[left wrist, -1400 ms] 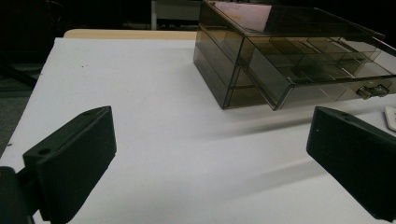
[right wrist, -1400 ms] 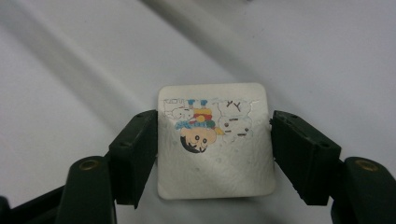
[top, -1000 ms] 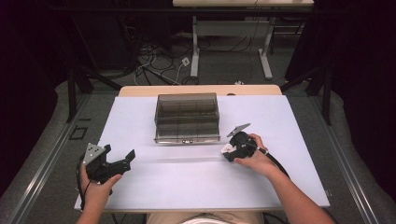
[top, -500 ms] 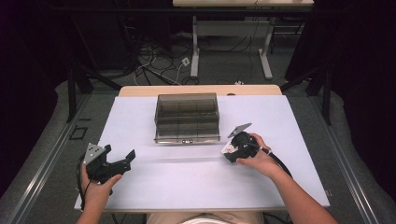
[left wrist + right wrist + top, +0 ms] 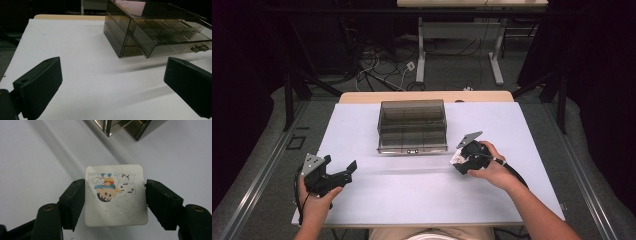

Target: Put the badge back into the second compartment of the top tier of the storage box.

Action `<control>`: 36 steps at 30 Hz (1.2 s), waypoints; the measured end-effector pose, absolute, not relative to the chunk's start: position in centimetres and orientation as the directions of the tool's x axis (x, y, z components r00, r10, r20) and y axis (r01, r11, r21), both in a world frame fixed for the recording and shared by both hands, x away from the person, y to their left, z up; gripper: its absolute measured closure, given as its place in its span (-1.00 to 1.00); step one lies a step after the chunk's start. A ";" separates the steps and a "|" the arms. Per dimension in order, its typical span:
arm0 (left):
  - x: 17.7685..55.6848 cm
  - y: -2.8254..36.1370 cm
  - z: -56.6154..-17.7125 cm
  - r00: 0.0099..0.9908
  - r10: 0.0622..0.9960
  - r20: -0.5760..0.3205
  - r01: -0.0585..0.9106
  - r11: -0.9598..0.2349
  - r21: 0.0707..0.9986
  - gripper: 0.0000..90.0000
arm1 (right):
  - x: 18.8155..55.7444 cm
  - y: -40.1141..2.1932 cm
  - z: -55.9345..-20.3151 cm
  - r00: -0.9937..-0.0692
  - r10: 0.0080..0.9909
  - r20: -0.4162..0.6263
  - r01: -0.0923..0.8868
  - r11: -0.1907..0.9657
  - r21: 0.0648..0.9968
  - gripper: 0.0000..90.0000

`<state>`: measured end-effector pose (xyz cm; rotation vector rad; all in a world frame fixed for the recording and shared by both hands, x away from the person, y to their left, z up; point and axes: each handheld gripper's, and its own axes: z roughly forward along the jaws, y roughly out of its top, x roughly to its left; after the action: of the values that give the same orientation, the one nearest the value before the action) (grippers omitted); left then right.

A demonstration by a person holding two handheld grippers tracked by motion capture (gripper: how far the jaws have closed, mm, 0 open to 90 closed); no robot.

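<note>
Your right gripper (image 5: 115, 195) pinches a small cartoon card (image 5: 115, 195) by its side edges, with the smoky drawer box (image 5: 412, 126) just ahead of it. Your left gripper (image 5: 112, 85) is spread wide and empty over the white table (image 5: 412, 195), the box ahead and to its right.

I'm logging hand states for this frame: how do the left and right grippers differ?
The left gripper has its jaws spread wide with bare table between them; the right gripper is closed on the edges of a small cartoon card. The left sits farther from the drawer box than the right. Both have black jaws.
</note>
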<state>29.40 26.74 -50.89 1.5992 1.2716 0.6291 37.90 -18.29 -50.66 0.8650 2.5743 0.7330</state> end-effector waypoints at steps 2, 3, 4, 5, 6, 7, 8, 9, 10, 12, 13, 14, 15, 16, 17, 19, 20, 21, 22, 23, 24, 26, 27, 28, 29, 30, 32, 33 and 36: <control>29.4 26.7 -50.9 0.323 0.932 -0.165 0.436 0.008 0.900 -0.96 | 37.9 -18.3 -50.5 -0.770 0.622 -0.140 0.452 0.688 0.567 -0.27; 29.4 26.7 -50.9 0.323 0.932 -0.164 0.436 0.008 0.900 -0.96 | 37.8 -18.3 -50.3 -0.767 0.625 -0.146 0.452 0.687 0.569 -0.27; 29.4 26.7 -50.9 0.322 0.932 -0.165 0.435 0.009 0.900 -0.96 | 37.8 -18.4 -50.1 -0.769 0.622 -0.148 0.449 0.690 0.568 -0.27; 29.4 26.7 -50.9 0.323 0.932 -0.163 0.436 0.007 0.900 -0.96 | 37.7 -18.4 -49.9 -0.770 0.619 -0.157 0.441 0.693 0.570 -0.27; 29.4 26.7 -50.9 0.323 0.932 -0.164 0.436 0.007 0.900 -0.96 | 37.7 -18.4 -49.6 -0.765 0.625 -0.157 0.443 0.687 0.576 -0.27; 29.4 26.7 -50.9 0.323 0.932 -0.164 0.436 0.007 0.900 -0.96 | 37.7 -18.4 -49.6 -0.765 0.625 -0.157 0.443 0.687 0.576 -0.27; 29.4 26.7 -50.9 0.323 0.932 -0.164 0.436 0.007 0.900 -0.96 | 37.6 -18.4 -49.3 -0.770 0.618 -0.156 0.438 0.691 0.575 -0.27; 29.4 26.7 -50.9 0.323 0.932 -0.164 0.435 0.008 0.900 -0.96 | 37.6 -18.5 -49.1 -0.771 0.616 -0.165 0.430 0.693 0.579 -0.27; 29.4 26.7 -50.9 0.322 0.932 -0.165 0.435 0.009 0.901 -0.96 | 37.6 -18.5 -49.1 -0.771 0.616 -0.165 0.430 0.693 0.579 -0.27; 29.4 26.7 -50.9 0.321 0.933 -0.164 0.435 0.008 0.900 -0.96 | 37.5 -18.4 -48.9 -0.775 0.609 -0.169 0.425 0.701 0.573 -0.27; 29.4 26.7 -50.9 0.322 0.932 -0.164 0.435 0.009 0.900 -0.96 | 37.5 -18.3 -48.8 -0.778 0.603 -0.176 0.416 0.704 0.575 -0.27; 29.4 26.7 -50.9 0.322 0.933 -0.164 0.435 0.008 0.900 -0.96 | 37.4 -18.3 -48.6 -0.776 0.606 -0.178 0.419 0.705 0.573 -0.27; 29.4 26.7 -50.9 0.322 0.933 -0.164 0.435 0.008 0.900 -0.96 | 37.4 -18.2 -48.3 -0.782 0.595 -0.189 0.405 0.714 0.572 -0.27; 29.4 26.7 -50.9 0.322 0.933 -0.163 0.435 0.008 0.900 -0.96 | 37.4 -18.2 -48.3 -0.782 0.595 -0.189 0.405 0.714 0.572 -0.27; 29.4 26.7 -50.9 0.323 0.933 -0.162 0.435 0.006 0.900 -0.96 | 37.3 -18.1 -47.9 -0.783 0.592 -0.190 0.399 0.713 0.577 -0.27; 29.4 26.7 -50.9 0.322 0.932 -0.163 0.435 0.007 0.900 -0.96 | 37.3 -18.1 -47.7 -0.787 0.585 -0.195 0.391 0.718 0.576 -0.27; 29.4 26.7 -50.9 0.323 0.933 -0.162 0.435 0.006 0.900 -0.96 | 37.3 -18.0 -47.3 -0.787 0.582 -0.204 0.386 0.723 0.574 -0.27; 29.4 26.7 -50.9 0.322 0.933 -0.163 0.435 0.007 0.901 -0.96 | 37.3 -17.9 -47.0 -0.788 0.581 -0.206 0.382 0.722 0.576 -0.27; 29.4 26.7 -50.9 0.322 0.933 -0.162 0.434 0.007 0.901 -0.96 | 37.4 -17.9 -46.8 -0.790 0.576 -0.210 0.376 0.725 0.577 -0.27; 29.4 26.7 -50.9 0.322 0.933 -0.162 0.433 0.007 0.901 -0.96 | 37.4 -17.8 -46.6 -0.789 0.577 -0.211 0.379 0.727 0.573 -0.27; 29.4 26.7 -50.9 0.322 0.933 -0.162 0.434 0.007 0.901 -0.96 | 37.4 -17.7 -46.4 -0.792 0.570 -0.218 0.368 0.731 0.574 -0.27; 29.4 26.7 -50.9 0.322 0.933 -0.162 0.434 0.007 0.901 -0.96 | 37.4 -17.6 -46.2 -0.789 0.572 -0.223 0.368 0.732 0.574 -0.27; 29.4 26.7 -50.9 0.322 0.933 -0.163 0.433 0.008 0.901 -0.96 | 37.4 -17.5 -46.0 -0.790 0.569 -0.227 0.363 0.734 0.574 -0.27; 29.4 26.7 -50.9 0.322 0.933 -0.161 0.433 0.006 0.901 -0.96 | 37.5 -17.3 -45.6 -0.791 0.564 -0.237 0.353 0.737 0.577 -0.27; 29.4 26.7 -50.9 0.322 0.933 -0.161 0.433 0.006 0.901 -0.96 | 37.5 -17.3 -45.6 -0.791 0.564 -0.237 0.353 0.737 0.577 -0.27; 29.4 26.7 -50.9 0.322 0.933 -0.162 0.433 0.007 0.901 -0.96 | 37.6 -17.2 -45.5 -0.793 0.561 -0.238 0.347 0.737 0.581 -0.27; 29.4 26.7 -50.9 0.322 0.933 -0.162 0.433 0.007 0.902 -0.96 | 37.7 -17.0 -45.2 -0.795 0.558 -0.239 0.343 0.738 0.581 -0.27; 29.4 26.7 -50.9 0.322 0.933 -0.162 0.433 0.007 0.901 -0.96 | 37.7 -17.0 -45.2 -0.795 0.558 -0.239 0.343 0.738 0.581 -0.27; 29.4 26.7 -50.9 0.323 0.933 -0.161 0.433 0.006 0.901 -0.96 | 37.8 -16.7 -44.8 -0.799 0.551 -0.242 0.333 0.740 0.584 -0.27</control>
<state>29.40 26.68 -50.90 1.5983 1.2702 0.6325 37.76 -16.71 -44.84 0.6776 2.5388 0.7435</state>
